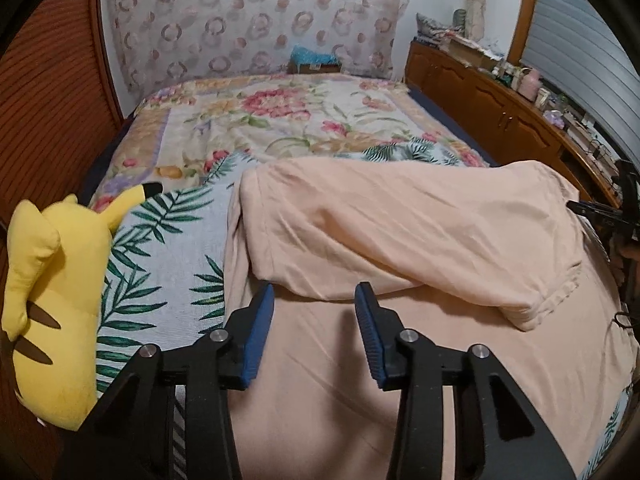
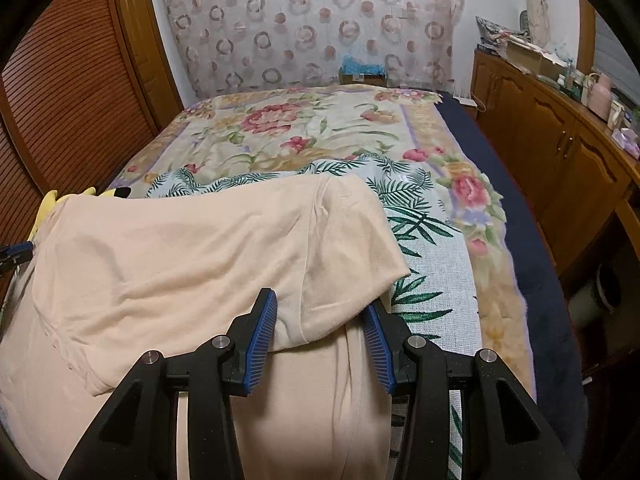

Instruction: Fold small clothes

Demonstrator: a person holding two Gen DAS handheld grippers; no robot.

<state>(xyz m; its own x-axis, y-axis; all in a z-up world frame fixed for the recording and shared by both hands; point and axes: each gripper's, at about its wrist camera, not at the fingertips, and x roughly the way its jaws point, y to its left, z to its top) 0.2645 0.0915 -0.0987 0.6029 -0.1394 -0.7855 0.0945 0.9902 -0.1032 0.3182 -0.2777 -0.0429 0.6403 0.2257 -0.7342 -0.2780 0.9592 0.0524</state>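
A peach-coloured garment (image 1: 400,240) lies on the bed, its far part folded back over the near part. It also shows in the right wrist view (image 2: 200,248). My left gripper (image 1: 316,300) is open and empty, just above the near layer at the fold's left edge. My right gripper (image 2: 324,312) is open, its jaws on either side of the folded flap's right corner, not closed on it. The right gripper shows at the right edge of the left wrist view (image 1: 600,216).
A palm-leaf sheet (image 1: 168,264) and a floral blanket (image 1: 280,120) cover the bed. A yellow plush toy (image 1: 52,304) lies at the left edge. A wooden cabinet (image 2: 560,152) with clutter runs along the right. A slatted wooden door (image 2: 72,80) stands left.
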